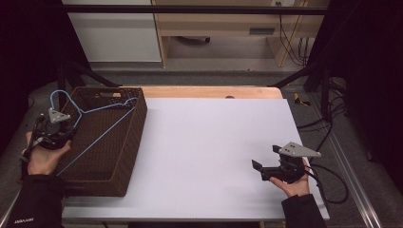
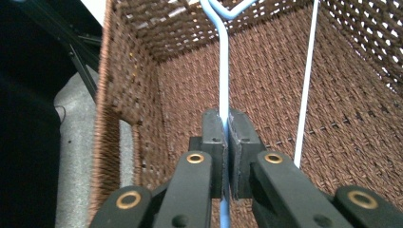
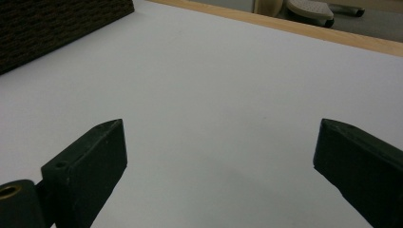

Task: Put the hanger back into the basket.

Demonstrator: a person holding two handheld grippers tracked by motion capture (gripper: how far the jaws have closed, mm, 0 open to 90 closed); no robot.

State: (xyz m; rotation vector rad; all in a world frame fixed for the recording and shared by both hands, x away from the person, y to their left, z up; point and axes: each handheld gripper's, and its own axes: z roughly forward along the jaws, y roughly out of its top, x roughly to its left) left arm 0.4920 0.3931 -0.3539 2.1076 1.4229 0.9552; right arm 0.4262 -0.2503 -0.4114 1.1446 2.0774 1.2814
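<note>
A light blue wire hanger point(image 1: 97, 124) lies across the dark brown wicker basket point(image 1: 124, 156) at the table's left. Its hook point(image 1: 58, 94) sticks out past the basket's far left corner. My left gripper point(image 1: 71, 130) sits at the basket's left rim, shut on the hanger's wire. In the left gripper view the blue hanger wire point(image 2: 224, 80) runs straight up from between the closed jaws of the left gripper point(image 2: 225, 124), over the woven basket floor point(image 2: 266, 99). My right gripper point(image 1: 266, 158) rests low at the table's right front, open, with nothing between its jaws; the right gripper point(image 3: 221, 142) faces bare white tabletop.
A white sheet point(image 1: 214, 152) covers most of the table, with a wooden strip point(image 1: 209, 91) along the far edge. The basket's corner point(image 3: 57, 21) shows at the upper left of the right gripper view. Cables point(image 1: 328, 183) trail off the table's right side.
</note>
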